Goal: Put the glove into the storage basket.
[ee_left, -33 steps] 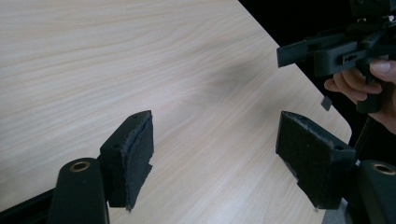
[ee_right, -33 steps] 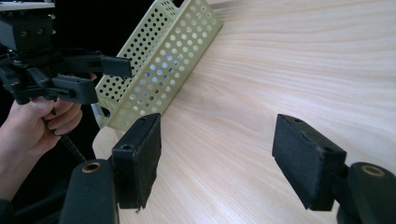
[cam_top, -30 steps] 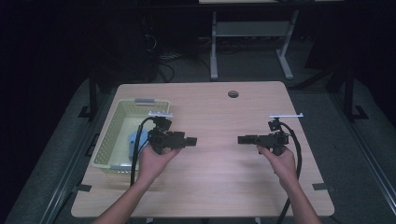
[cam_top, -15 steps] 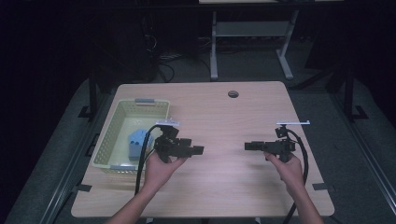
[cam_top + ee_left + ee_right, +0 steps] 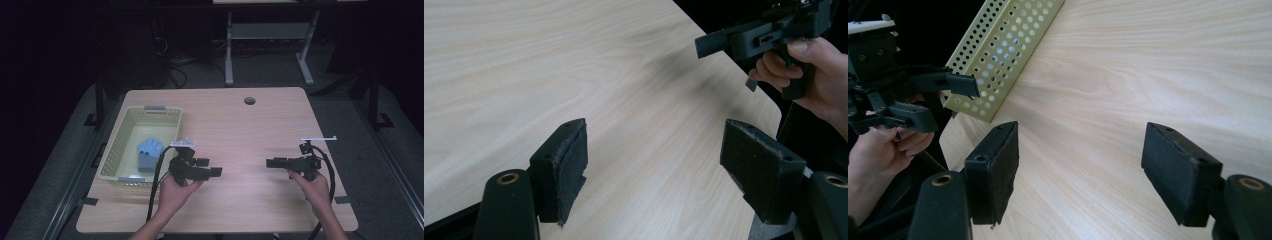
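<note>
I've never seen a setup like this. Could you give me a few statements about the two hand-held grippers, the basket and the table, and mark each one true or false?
1. The left gripper has its jaws open with nothing between them. True.
2. The right gripper is clamped on a blue object. False: its jaws stand open over bare wood.
3. The blue object lies inside the yellow-green basket. True.
4. The basket sits on the person's right side of the table. False: it sits at the left edge, beside the left gripper.
5. In the high view, the two grippers point toward each other. True.
</note>
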The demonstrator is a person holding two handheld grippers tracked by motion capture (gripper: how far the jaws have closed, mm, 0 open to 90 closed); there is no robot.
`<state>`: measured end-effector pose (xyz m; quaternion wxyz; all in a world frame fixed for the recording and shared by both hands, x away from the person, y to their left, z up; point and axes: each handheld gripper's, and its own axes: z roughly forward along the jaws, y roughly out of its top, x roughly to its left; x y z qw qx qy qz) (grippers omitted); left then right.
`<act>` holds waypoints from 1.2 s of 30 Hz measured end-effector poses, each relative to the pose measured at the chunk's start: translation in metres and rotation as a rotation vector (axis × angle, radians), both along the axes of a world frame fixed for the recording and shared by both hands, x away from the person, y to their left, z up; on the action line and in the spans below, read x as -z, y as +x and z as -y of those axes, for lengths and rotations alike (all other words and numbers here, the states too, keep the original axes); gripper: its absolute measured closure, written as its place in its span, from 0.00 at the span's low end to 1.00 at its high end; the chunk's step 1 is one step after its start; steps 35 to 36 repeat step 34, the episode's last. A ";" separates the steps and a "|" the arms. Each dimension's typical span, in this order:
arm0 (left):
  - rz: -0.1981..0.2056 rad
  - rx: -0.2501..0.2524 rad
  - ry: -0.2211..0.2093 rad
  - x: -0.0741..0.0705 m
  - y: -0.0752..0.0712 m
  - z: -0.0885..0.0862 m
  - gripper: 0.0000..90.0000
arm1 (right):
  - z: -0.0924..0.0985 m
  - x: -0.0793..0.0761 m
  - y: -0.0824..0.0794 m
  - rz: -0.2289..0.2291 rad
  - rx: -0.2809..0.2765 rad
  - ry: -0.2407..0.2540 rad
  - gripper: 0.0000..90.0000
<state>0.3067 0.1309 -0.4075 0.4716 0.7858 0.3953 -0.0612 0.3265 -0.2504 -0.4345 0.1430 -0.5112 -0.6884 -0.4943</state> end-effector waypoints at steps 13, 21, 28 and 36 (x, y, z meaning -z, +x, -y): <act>-0.020 0.005 -0.039 0.021 -0.016 -0.008 0.28 | 0.013 0.011 -0.017 0.001 0.016 -0.015 0.34; -0.014 0.005 -0.062 0.027 -0.026 -0.012 0.27 | 0.014 0.013 -0.027 0.017 0.007 -0.032 0.34; 0.017 0.016 -0.048 0.029 -0.035 -0.010 0.27 | 0.014 0.017 -0.038 0.031 0.003 -0.018 0.33; 0.042 0.047 -0.046 0.030 -0.042 -0.008 0.27 | 0.014 0.020 -0.048 0.047 0.016 0.034 0.32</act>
